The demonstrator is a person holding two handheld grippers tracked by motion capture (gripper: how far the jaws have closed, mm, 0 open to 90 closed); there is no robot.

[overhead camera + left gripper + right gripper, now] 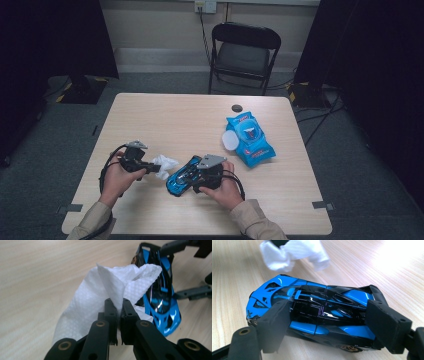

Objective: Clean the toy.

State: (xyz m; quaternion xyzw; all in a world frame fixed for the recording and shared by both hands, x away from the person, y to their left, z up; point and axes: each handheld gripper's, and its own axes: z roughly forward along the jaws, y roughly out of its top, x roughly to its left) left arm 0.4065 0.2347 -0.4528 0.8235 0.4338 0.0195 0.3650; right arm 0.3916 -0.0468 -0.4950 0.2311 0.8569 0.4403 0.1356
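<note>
At the near edge of a light wooden desk, a person steadies a toy car for wiping. The left gripper has its jaws shut tight on a crumpled white wet wipe, which hangs just beside the nose of the car. The right gripper clamps the blue-and-black toy sports car across its length, one pad on the front and the other on the tail, holding it just off the near middle of the desk. Farther right, toward the far right corner, lies a blue pack of wipes with its flap open, and a small dark cap sits near the far edge. To clean well, the wipe should probably meet the glossy bodywork with a loose fold, stroking lightly along the roof while the right grip stays firm.
</note>
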